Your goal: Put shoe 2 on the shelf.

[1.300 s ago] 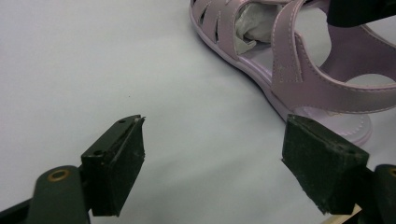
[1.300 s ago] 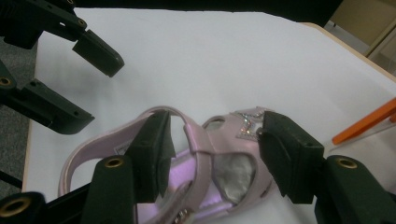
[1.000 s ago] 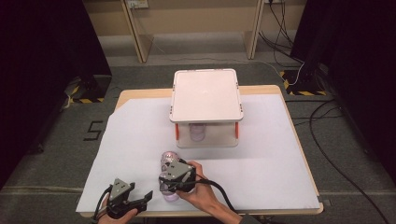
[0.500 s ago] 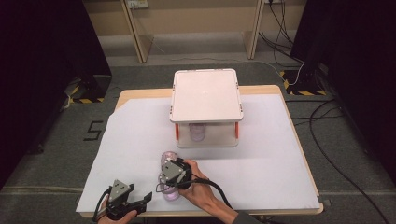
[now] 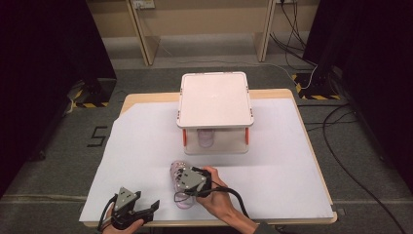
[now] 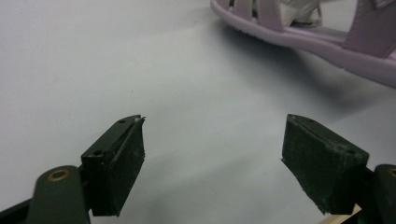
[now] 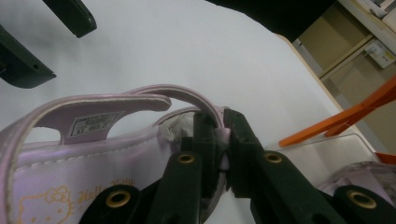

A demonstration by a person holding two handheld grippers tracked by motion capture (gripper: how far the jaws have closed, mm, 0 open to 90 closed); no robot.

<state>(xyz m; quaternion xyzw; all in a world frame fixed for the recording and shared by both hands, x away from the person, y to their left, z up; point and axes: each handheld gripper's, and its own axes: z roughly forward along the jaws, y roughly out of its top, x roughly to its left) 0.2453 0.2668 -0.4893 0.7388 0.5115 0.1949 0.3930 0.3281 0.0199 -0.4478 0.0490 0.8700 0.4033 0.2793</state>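
Right gripper view shows the right gripper (image 7: 223,140) pinched tight on a strap of the lilac sandal (image 7: 93,154), its jaws having just been closing. White paper (image 5: 146,146) covers the wooden worktop (image 5: 311,126); beyond the right gripper stands a lidded clear box (image 5: 214,102). Nearby, the left gripper (image 6: 212,158) gapes wide, holding nothing. Grey floor and dark curtains surround them.

The pale lilac strappy kids' sandal (image 7: 84,168) has "Hello Kitty" in gold script on its insole, lower left of the right gripper view. Its white strap label (image 7: 93,122) is too small to read. A black "5" (image 5: 97,136) is on the grey floor, left in the high view.
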